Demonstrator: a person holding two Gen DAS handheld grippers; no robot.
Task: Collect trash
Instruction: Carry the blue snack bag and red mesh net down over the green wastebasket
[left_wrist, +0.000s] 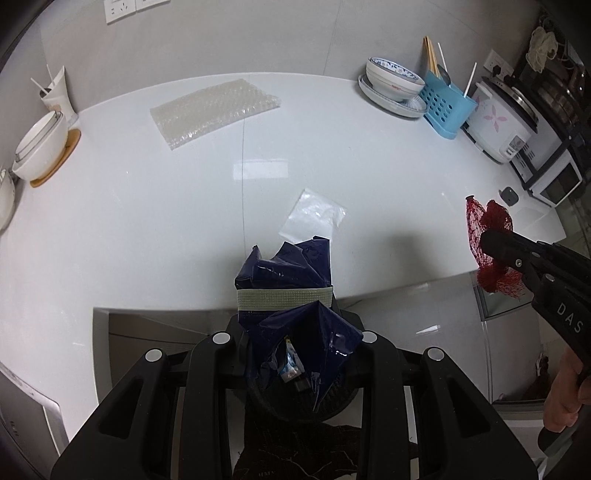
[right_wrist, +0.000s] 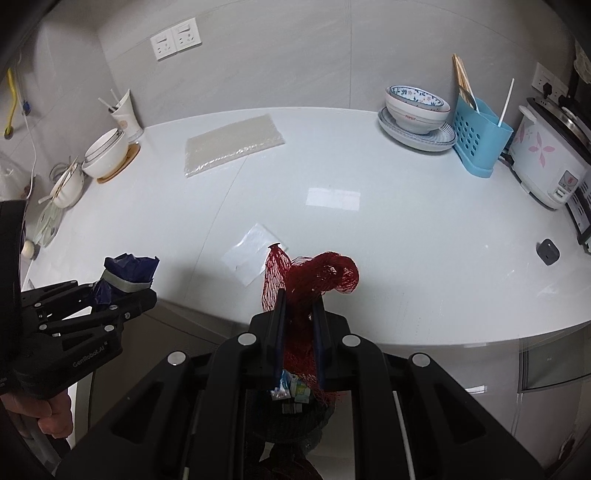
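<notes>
My left gripper (left_wrist: 284, 299) is shut on a crumpled dark blue wrapper (left_wrist: 286, 266), held over the counter's front edge above a black trash bin (left_wrist: 299, 402); it also shows in the right wrist view (right_wrist: 129, 284). My right gripper (right_wrist: 300, 299) is shut on a red mesh net bag (right_wrist: 314, 273), also seen in the left wrist view (left_wrist: 491, 240), above the same bin (right_wrist: 291, 417), which holds small scraps. A clear plastic bag (left_wrist: 314, 214) and a bubble wrap sheet (left_wrist: 212, 109) lie on the white counter (left_wrist: 147, 206).
Stacked bowls on a plate (left_wrist: 393, 85), a blue utensil holder (left_wrist: 447, 103) and a rice cooker (left_wrist: 502, 118) stand at the back right. A white bowl on a wooden coaster (left_wrist: 40, 147) and a cup (left_wrist: 57, 92) stand at the left. A small black object (right_wrist: 547, 251) sits at the right.
</notes>
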